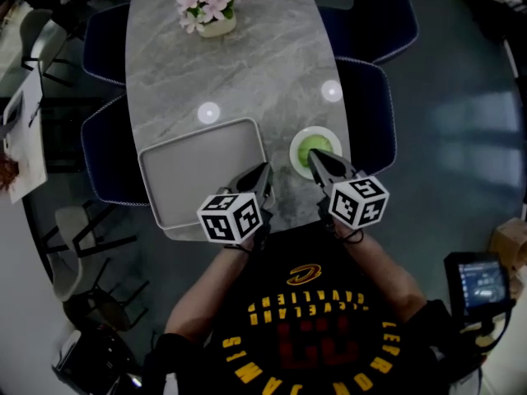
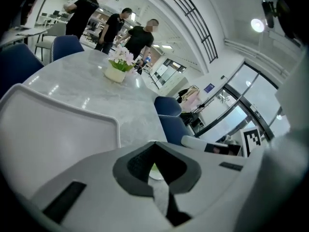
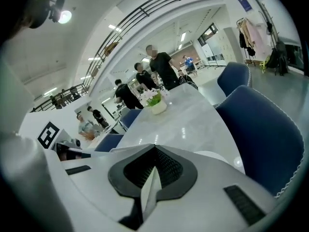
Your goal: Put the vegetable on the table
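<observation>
A green vegetable [image 1: 312, 147] lies in a small white bowl [image 1: 300, 137] on the grey marble table [image 1: 247, 72], near its front right edge. My right gripper [image 1: 314, 156] is shut and empty, its tips over the bowl's near rim. In the right gripper view the shut right gripper [image 3: 154, 149] hides all but the bowl's rim [image 3: 218, 156]. My left gripper [image 1: 265, 171] is shut with nothing in it, just left of the bowl beside the tray. Through the left gripper [image 2: 155, 145] a sliver of the bowl [image 2: 155, 174] shows.
An empty grey tray [image 1: 198, 171] lies at the table's front left. A pot of pink flowers [image 1: 210, 6] stands at the far end. Blue chairs [image 1: 370, 109] line both sides. Several people [image 2: 137, 35] stand beyond the table. A small screen [image 1: 478, 282] hangs at right.
</observation>
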Action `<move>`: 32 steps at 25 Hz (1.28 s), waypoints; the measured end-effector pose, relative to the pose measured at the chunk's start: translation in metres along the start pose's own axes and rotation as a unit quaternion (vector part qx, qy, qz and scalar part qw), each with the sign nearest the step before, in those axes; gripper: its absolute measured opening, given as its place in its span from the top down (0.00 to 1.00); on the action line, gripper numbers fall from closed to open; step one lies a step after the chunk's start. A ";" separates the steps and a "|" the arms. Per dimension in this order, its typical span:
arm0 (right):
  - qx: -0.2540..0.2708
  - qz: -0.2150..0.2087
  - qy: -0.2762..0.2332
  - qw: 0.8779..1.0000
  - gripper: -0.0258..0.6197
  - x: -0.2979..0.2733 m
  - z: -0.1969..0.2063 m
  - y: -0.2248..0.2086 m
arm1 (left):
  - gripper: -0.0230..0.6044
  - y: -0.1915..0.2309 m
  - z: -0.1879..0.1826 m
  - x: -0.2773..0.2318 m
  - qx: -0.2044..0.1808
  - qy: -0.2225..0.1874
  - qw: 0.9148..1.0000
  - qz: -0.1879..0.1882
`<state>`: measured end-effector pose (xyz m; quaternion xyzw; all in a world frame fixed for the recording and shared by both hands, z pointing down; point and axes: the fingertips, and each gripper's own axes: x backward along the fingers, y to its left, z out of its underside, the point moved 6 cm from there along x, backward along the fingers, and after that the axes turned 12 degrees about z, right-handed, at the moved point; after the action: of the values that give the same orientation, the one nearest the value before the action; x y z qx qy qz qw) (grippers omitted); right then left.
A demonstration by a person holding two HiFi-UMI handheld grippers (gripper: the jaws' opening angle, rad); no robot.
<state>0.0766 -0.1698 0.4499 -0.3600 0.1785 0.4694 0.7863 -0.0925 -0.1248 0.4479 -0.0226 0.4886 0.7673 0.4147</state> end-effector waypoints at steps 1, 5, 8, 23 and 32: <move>0.002 -0.008 -0.007 1.000 0.96 0.001 -0.001 0.010 | 0.96 -0.002 -0.002 0.007 -0.013 0.000 1.000 0.004; 0.005 -0.035 -0.030 0.999 0.95 0.008 -0.005 0.049 | 0.96 -0.006 -0.007 0.034 -0.052 -0.001 0.999 0.008; 0.021 -0.047 -0.046 0.998 0.95 0.013 -0.009 0.076 | 0.96 -0.010 -0.015 0.055 -0.073 -0.010 0.997 0.014; 0.090 -0.105 -0.139 0.981 0.96 0.039 -0.045 0.179 | 0.96 -0.024 -0.069 0.137 -0.109 -0.085 0.987 0.082; 0.105 -0.106 -0.188 0.971 0.95 0.051 -0.041 0.219 | 0.96 -0.026 -0.074 0.159 -0.159 -0.085 0.978 0.109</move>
<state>-0.0859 -0.1032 0.3029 -0.1977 0.0362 0.4210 0.8845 -0.2069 -0.0791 0.3208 0.0303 0.3227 0.8749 0.3598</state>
